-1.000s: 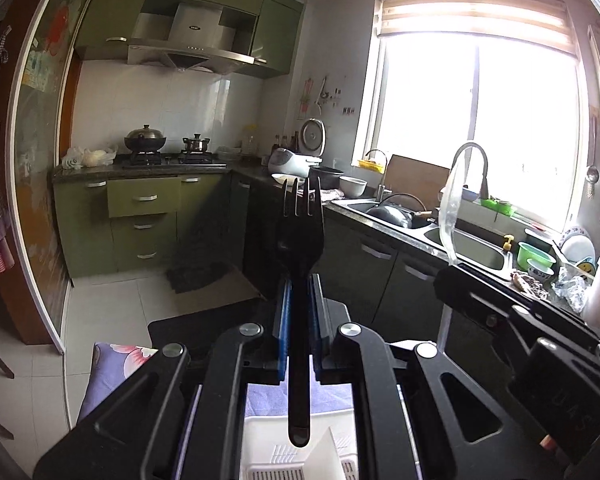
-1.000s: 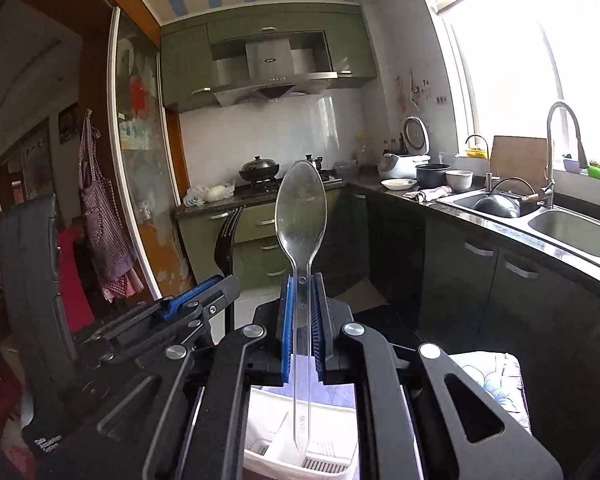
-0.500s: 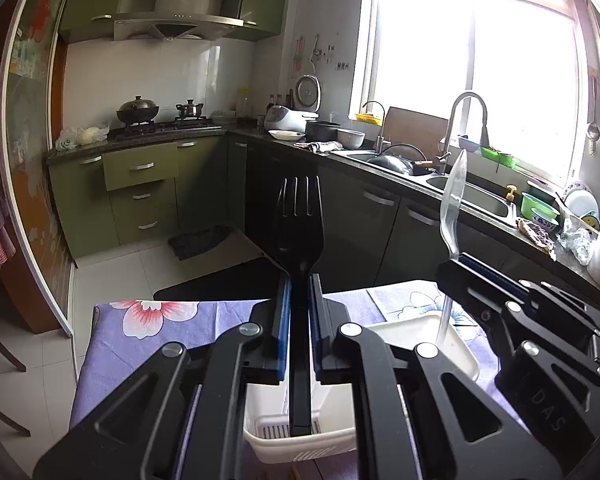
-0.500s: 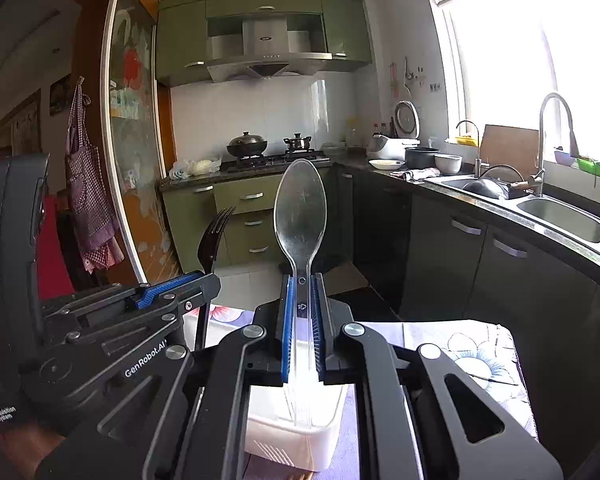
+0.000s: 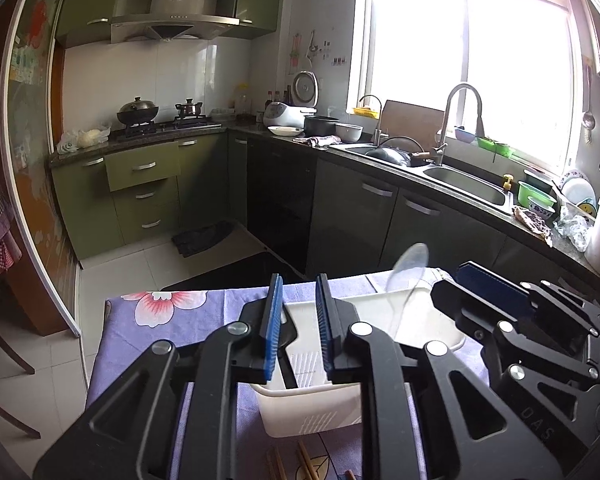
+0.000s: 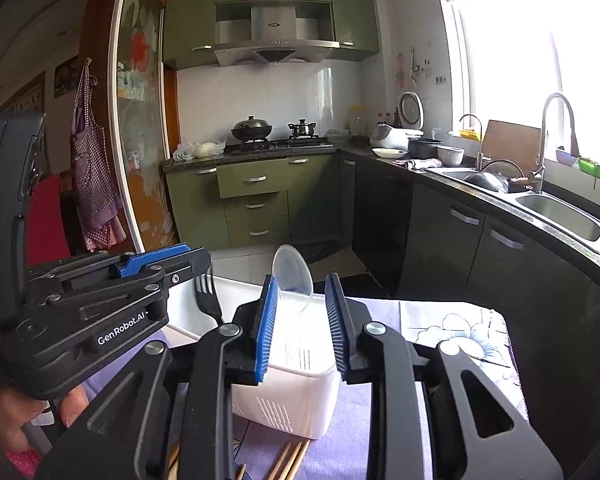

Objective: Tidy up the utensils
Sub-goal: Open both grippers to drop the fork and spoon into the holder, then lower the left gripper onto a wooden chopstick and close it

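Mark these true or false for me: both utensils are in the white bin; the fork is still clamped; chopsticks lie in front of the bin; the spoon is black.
1. The black fork and clear spoon are both in the white bin. True.
2. The left gripper clamps the fork. False: its jaws are opening, clear of the fork.
3. Chopsticks lie on the cloth before the bin. True.
4. The spoon is black. False: it is clear plastic, leaning between the right gripper's opening jaws.

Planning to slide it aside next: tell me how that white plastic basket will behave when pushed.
The basket looks thin and slotted, so probably light. On the cloth it may drag and bunch it. The spoon leaning inside could shift or rattle.
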Demonstrator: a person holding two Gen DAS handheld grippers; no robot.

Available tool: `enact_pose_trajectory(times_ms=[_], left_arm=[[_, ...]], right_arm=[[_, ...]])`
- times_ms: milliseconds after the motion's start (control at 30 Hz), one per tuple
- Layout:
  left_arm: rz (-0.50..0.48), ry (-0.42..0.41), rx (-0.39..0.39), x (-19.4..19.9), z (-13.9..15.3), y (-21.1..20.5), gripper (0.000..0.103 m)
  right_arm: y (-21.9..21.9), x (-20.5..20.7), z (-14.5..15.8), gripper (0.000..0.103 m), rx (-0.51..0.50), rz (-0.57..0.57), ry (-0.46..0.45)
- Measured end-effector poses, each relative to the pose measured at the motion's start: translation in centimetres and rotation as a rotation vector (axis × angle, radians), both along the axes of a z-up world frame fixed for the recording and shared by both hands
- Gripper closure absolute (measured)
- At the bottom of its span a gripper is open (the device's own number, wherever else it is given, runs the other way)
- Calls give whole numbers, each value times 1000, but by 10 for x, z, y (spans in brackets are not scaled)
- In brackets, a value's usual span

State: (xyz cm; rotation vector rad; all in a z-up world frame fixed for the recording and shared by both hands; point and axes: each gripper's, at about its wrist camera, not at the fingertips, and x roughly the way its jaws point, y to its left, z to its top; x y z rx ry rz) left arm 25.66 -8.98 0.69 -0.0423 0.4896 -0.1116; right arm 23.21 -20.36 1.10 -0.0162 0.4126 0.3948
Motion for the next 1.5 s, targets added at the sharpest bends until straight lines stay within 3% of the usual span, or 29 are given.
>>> enact_pose_trajectory(times_ms=[167, 267, 400, 567, 700, 800, 1000, 1500], left_arm=[[-2, -6, -2, -18, 14, 3, 86], [9, 41, 7, -32, 15, 7, 77], [34, 235, 24, -48, -7, 16, 73], [9, 547, 3, -56, -68, 25, 74], [25, 643, 52, -57, -103, 24, 75], [34, 702, 41, -52, -120, 23, 75], [54, 758, 39, -44, -134, 21, 88], [68, 797, 86, -32, -142, 11, 92]], right_arm=[[-9, -18, 13, 71, 20, -1, -22], [-19, -33, 15, 68, 20, 2, 9], [-27, -50, -2, 65, -23, 11, 120], [-41, -64, -46, 65, -96, 5, 276], [-54, -66, -77, 65, -102, -5, 379], [-60, -66, -87, 65, -91, -2, 417], [-61, -67, -82, 65, -93, 7, 415], [-48, -63, -77, 63, -103, 27, 432]])
